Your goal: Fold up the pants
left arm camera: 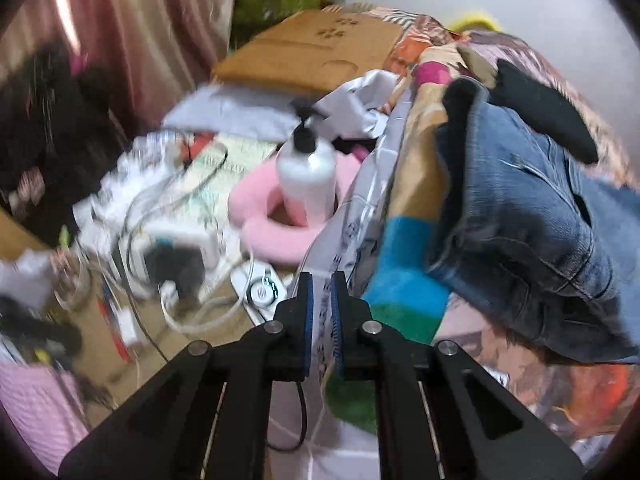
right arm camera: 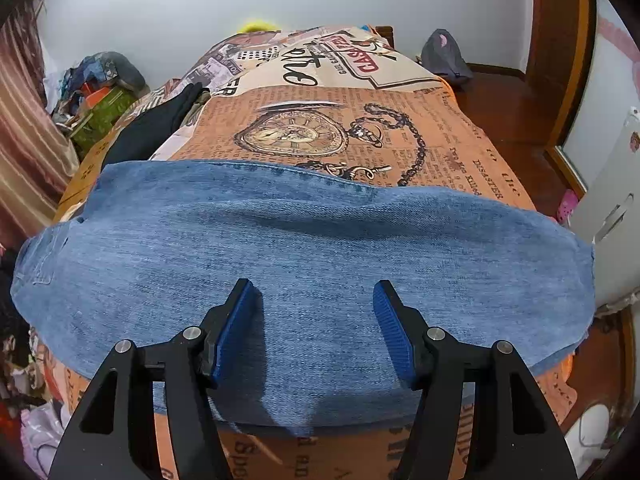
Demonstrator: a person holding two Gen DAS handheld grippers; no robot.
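While the jeans [right arm camera: 304, 280] lie spread flat across my newspaper-print bedspread [right arm camera: 344, 128], my right gripper [right arm camera: 316, 320] hovers over the denim with its jaws about half open, nothing between them. In the blurry left view the jeans [left arm camera: 532, 240] bunch at 3 o'clock; my left gripper [left arm camera: 321, 308] is closed and empty. White pump bottle [left arm camera: 306, 176] in a pink ring cushion [left arm camera: 276, 216] at 11 o'clock.

My bed is covered by an orange newspaper-print bedspread [right arm camera: 400, 128] with a pocket-watch picture. Directly on it, the folded blue denim pants [right arm camera: 304, 264] lie flat across the near end, filling my view from nine to three o'clock. At ten o'clock a black cloth [right arm camera: 160, 124] rests by the edge.
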